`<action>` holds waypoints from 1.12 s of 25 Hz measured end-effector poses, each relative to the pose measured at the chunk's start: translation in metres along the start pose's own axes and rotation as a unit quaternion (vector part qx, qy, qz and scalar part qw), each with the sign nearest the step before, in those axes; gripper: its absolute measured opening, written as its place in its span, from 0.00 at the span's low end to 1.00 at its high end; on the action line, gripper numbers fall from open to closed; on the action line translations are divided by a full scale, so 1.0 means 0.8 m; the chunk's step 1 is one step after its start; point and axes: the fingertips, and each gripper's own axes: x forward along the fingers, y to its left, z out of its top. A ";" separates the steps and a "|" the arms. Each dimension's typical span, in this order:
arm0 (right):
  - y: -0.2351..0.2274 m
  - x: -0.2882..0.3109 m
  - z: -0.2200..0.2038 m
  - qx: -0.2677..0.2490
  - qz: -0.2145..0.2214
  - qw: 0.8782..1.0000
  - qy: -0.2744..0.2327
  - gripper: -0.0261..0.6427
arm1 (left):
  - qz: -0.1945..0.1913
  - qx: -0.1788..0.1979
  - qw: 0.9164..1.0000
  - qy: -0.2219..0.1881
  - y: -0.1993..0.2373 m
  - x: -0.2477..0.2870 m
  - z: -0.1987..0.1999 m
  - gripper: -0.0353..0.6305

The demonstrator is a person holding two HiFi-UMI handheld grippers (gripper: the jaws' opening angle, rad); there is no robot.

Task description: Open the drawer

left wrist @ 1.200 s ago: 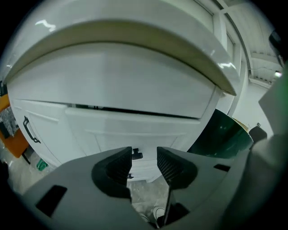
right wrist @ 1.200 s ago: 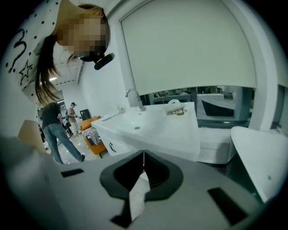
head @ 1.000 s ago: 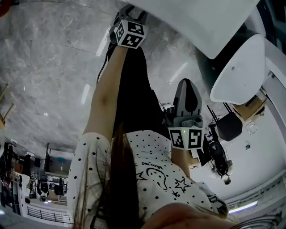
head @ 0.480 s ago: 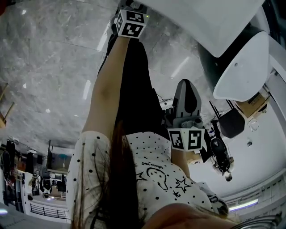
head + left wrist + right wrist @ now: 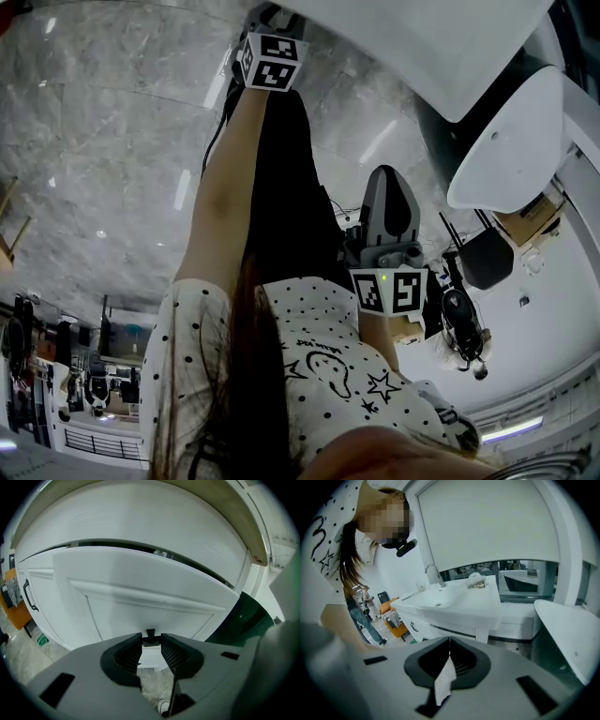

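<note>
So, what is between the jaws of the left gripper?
The small dark handle of the drawer, seen in the left gripper view. The left gripper has just been closing its jaws, and their tips appear to grip it.

My ribbed black pads (image 5: 127,654) look rubbery, set in matt grey plastic. At twelve o'clock, the dark matt knob (image 5: 150,633) and the drawer (image 5: 140,588), smooth white satin paint. Floor (image 5: 94,141): polished grey marble.

White drawer (image 5: 140,592), black knob (image 5: 150,633), black-dotted white shirt (image 5: 319,347), grey marbled floor (image 5: 112,141).
</note>
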 end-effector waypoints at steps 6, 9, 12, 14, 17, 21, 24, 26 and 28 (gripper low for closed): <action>0.006 0.001 -0.004 -0.003 0.000 1.000 0.004 0.06 | 0.003 -0.002 1.000 0.003 0.001 -0.016 -0.016 0.25; 0.008 -0.001 -0.004 -0.003 0.002 1.000 0.003 0.06 | 0.005 -0.003 1.000 0.006 -0.002 -0.026 -0.024 0.25; 0.007 -0.003 -0.002 -0.004 0.004 1.000 0.003 0.06 | 0.007 -0.004 1.000 0.011 -0.005 -0.036 -0.033 0.25; 0.007 -0.003 -0.002 -0.005 0.005 1.000 0.002 0.06 | 0.009 -0.005 1.000 0.014 -0.006 -0.042 -0.040 0.25; 0.007 -0.006 -0.001 -0.006 0.006 1.000 0.001 0.06 | 0.010 -0.006 1.000 0.019 -0.009 -0.054 -0.050 0.25; 0.011 -0.003 -0.007 -0.008 0.007 1.000 0.004 0.06 | 0.009 -0.007 1.000 0.028 -0.008 -0.068 -0.070 0.25; 0.015 -0.001 -0.009 -0.008 0.010 1.000 0.005 0.06 | 0.009 -0.008 0.999 0.032 -0.008 -0.078 -0.082 0.25; 0.016 -0.002 -0.009 -0.009 0.011 1.000 0.007 0.06 | 0.009 -0.009 0.999 0.035 -0.010 -0.084 -0.088 0.25; 0.016 -0.002 -0.010 -0.009 0.012 1.000 0.008 0.06 | 0.008 -0.009 0.999 0.035 -0.013 -0.086 -0.091 0.25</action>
